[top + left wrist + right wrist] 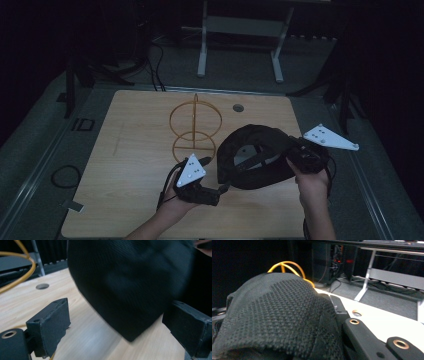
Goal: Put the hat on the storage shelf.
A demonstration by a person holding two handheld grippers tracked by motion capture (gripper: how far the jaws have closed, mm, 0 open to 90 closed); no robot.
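Black cap [260, 157]: knitted or mesh-textured fabric, soft crown, brim; lifted and tilted, its open underside facing up and toward the person, showing inner bands and a pale patch. Position: just right of the wire stand, near it, its left edge level with the stand's base ring.

Wire stand [195, 131]: gold-coloured, upright hoops on a round base ring, standing on the table.

I see the cap [255, 157] right of the wire stand [195, 127] on the table [130, 150], between both grippers.
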